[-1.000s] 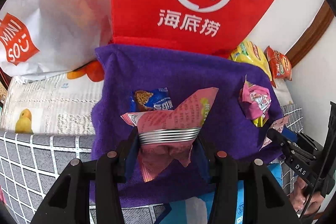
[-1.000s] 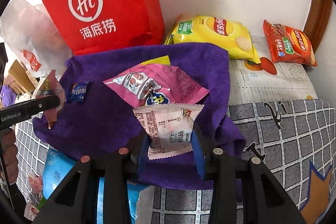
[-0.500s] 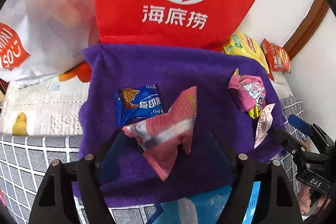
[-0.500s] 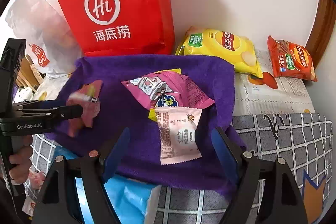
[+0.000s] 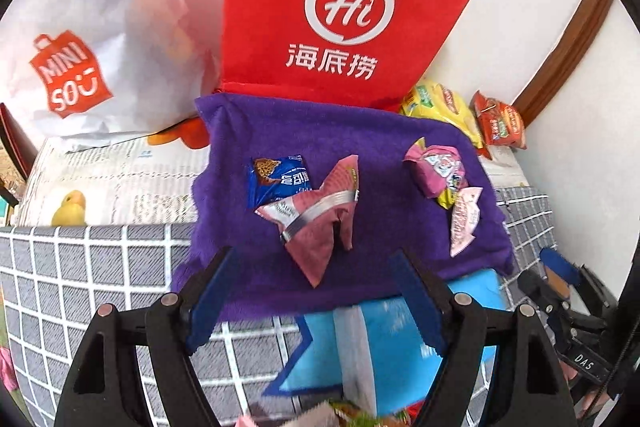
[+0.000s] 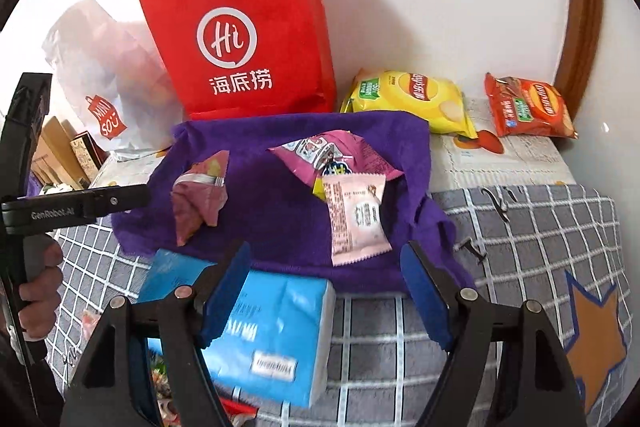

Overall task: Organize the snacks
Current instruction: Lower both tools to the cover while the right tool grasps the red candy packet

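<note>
A purple cloth lies on the checked cover with snacks on it. A crumpled dusty-pink packet lies free beside a small blue cookie packet. My left gripper hovers open just short of them, holding nothing. A pale pink sachet rests against a bright pink packet. My right gripper is open in front of the sachet. Its jaws are closing slightly with nothing between them.
A red paper bag and a white Miniso bag stand against the wall behind the cloth. Yellow chips and red chips lie at the back right. A blue tissue pack sits under the grippers.
Both grippers opened and let go of their packets, which now lie on the cloth. Both then drew back and upward, away from the cloth.
</note>
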`<state>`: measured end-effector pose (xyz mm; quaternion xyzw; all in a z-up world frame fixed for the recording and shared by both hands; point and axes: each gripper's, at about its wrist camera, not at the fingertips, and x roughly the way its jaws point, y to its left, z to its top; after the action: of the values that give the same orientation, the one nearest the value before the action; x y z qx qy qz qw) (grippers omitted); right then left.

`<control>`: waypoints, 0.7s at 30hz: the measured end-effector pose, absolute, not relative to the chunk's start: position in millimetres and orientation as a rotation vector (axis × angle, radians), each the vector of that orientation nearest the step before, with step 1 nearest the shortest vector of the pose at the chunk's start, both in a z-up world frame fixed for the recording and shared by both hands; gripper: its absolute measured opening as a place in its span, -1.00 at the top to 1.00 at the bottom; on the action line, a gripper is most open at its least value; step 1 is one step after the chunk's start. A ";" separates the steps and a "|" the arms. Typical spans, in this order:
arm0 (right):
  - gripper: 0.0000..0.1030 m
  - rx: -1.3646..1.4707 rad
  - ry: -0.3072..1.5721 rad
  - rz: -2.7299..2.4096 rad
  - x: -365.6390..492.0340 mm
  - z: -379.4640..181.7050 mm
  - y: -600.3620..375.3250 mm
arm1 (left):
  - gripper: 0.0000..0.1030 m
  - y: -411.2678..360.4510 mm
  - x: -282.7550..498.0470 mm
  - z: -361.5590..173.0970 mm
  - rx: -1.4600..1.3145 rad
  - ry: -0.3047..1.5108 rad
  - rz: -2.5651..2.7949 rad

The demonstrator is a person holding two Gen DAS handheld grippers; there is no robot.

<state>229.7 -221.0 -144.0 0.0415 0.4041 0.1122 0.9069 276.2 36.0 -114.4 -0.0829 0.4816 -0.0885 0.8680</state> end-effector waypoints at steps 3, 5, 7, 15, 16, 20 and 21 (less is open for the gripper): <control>-0.50 0.096 0.857 0.237 209.3 -143.8 -221.7 | -0.51 40.0 262.2 -106.7 -0.174 0.993 -0.187; -0.50 0.086 0.867 0.235 197.0 -146.1 -219.3 | -0.50 42.3 254.0 -102.4 -0.174 0.988 -0.183; -0.50 0.080 0.882 0.236 182.9 -149.8 -215.8 | -0.50 45.0 244.5 -98.7 -0.174 0.986 -0.185; -0.22 0.078 0.964 0.232 143.9 -173.0 -202.6 | -0.50 57.5 206.3 -93.2 -0.137 0.984 -0.159; -0.18 0.085 0.973 0.231 140.4 -175.7 -201.4 | -0.50 58.9 202.7 -93.8 -0.136 0.985 -0.155; -0.17 0.108 1.008 0.238 129.1 -186.9 -190.4 | -0.50 67.8 186.0 -97.0 -0.131 0.986 -0.144; -0.16 0.101 1.017 0.240 127.0 -189.6 -185.0 | -0.50 71.3 181.2 -98.1 -0.135 0.982 -0.137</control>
<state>127.0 -185.0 -189.6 0.0483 0.4855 0.1147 0.8653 181.2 71.3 -98.1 -0.0646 0.4709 -0.0657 0.8773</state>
